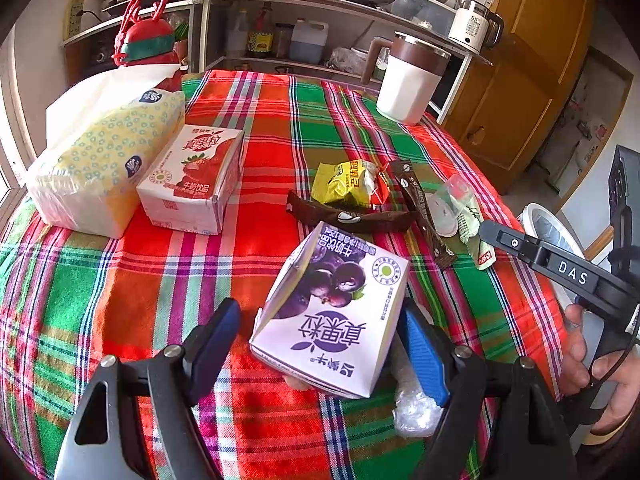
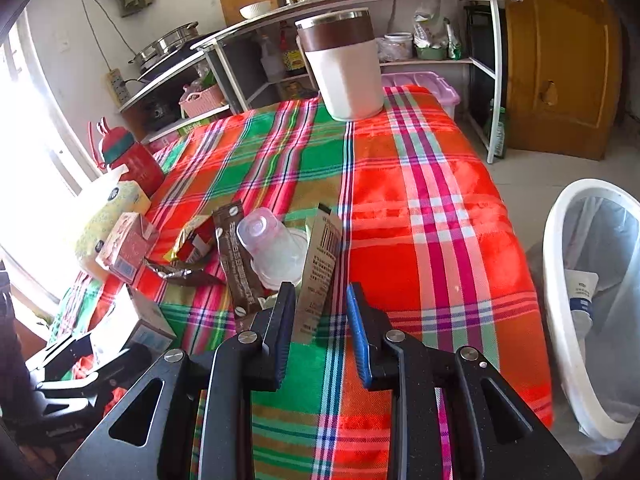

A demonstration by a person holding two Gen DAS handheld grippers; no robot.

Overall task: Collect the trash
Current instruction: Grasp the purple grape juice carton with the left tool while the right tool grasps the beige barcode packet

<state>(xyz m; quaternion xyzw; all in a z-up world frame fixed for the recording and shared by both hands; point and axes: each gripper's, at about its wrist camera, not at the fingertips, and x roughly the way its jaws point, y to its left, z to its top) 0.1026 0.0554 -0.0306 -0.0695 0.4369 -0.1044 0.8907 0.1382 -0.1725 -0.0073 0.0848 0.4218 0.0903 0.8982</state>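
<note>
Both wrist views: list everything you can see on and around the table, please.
tissue pack: one, yellow and white, table's left edge
red bottle: one, red, behind tissue pack
strawberry milk carton: one, red and white, beside tissue pack
purple milk carton: one, purple and white, between left gripper fingers
yellow wrapper: one, yellow, mid-table
brown wrappers: two, brown, beside yellow wrapper
plastic cup: one, clear, on its side
beige packet: one, beige, between right gripper fingers
mug: one, white, brown band, table's far end
bin: one, white, lined, on floor
tablecloth: one, red-green plaid
left gripper: black, blue pads, open
right gripper: black, blue pads, open
</note>
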